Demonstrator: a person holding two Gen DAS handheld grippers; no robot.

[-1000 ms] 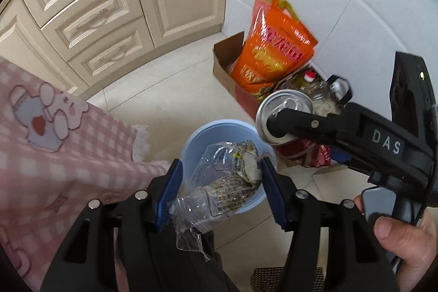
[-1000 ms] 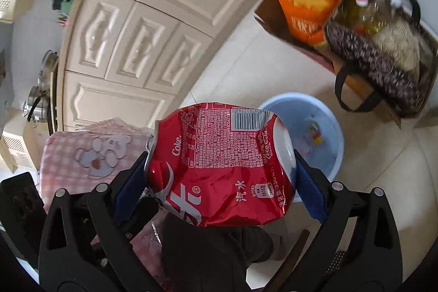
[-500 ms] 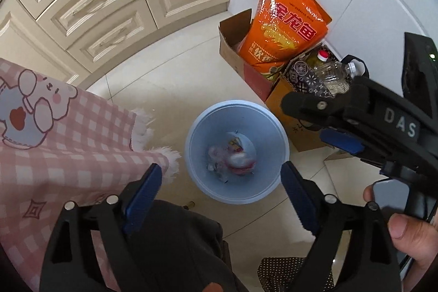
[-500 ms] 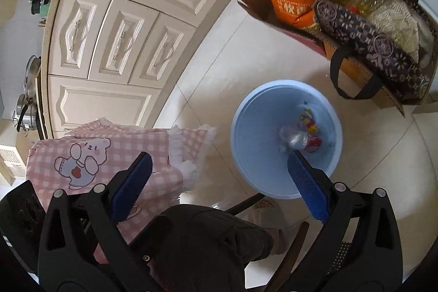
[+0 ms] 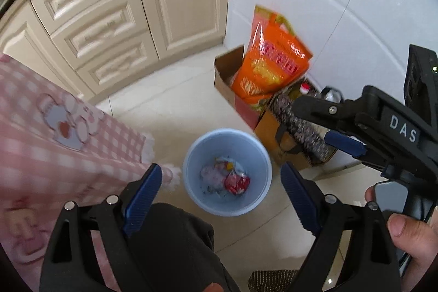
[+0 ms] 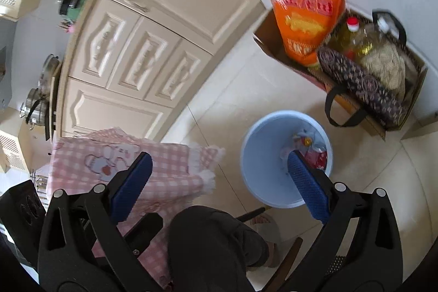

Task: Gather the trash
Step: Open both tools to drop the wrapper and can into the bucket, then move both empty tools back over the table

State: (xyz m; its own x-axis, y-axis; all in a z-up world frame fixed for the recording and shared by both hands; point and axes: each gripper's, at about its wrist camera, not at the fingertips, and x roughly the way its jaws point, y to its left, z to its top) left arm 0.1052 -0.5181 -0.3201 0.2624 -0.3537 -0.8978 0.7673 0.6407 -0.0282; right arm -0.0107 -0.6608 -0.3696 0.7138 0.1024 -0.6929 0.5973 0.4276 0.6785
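A light blue bin [image 5: 191, 155] [image 6: 254, 149] stands on the cream floor tiles below both grippers. Inside it lie a crushed red cola can [image 5: 237, 182] [image 6: 317, 158] and a crumpled clear plastic bottle [image 5: 212, 173] [image 6: 303, 136]. My left gripper [image 5: 221, 182] hangs high above the bin, open, with nothing between its blue pads. My right gripper [image 6: 217, 171] is open and empty too; in the left wrist view it reaches in from the right [image 5: 312, 122], held by a hand [image 5: 410, 234].
A pink checked cloth [image 5: 49, 144] [image 6: 137, 155] covers a table edge left of the bin. Behind the bin a cardboard box [image 5: 227, 73] [image 6: 271, 43] holds an orange bag [image 5: 271, 64] [image 6: 306, 7], oil bottles and a patterned tote [image 6: 364, 86]. Cream cabinets [image 5: 115, 12] line the back. A dark-trousered knee [image 6: 213, 242] is underneath.
A second ago my left gripper held the clear bottle and my right the red can. Both opened, the trash fell into the bin, and both grippers have risen.
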